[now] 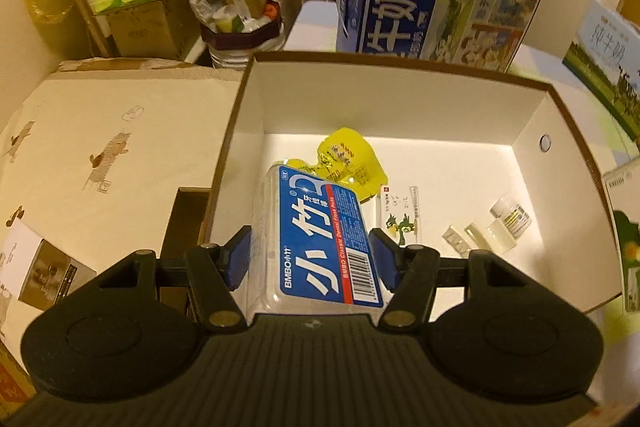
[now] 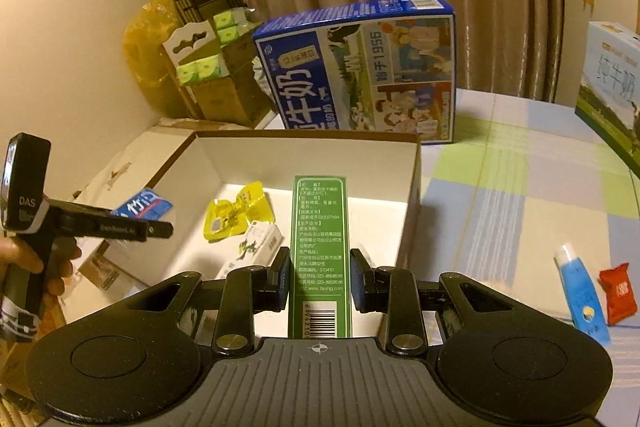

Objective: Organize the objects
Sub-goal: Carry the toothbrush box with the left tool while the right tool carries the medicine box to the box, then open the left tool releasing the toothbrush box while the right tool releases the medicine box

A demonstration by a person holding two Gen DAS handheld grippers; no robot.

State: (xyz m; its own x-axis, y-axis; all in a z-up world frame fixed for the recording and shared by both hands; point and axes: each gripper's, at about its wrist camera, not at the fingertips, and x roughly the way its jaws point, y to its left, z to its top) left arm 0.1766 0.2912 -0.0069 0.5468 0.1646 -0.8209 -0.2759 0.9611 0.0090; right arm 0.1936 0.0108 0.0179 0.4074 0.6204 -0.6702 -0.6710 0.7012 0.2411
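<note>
Your left gripper (image 1: 313,259) has its fingers clamped on the floss pick box (image 1: 320,239), hovering over the white box (image 1: 532,131). Your right gripper (image 2: 320,277) fingers are squeezing the green carton (image 2: 321,251) above that same box, near the yellow packet (image 2: 236,213).

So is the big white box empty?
No. The box already holds a yellow packet, a small carton and vials.

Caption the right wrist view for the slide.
Right gripper holds a green carton over the open white box; left gripper carries a floss-pick pack.
</note>
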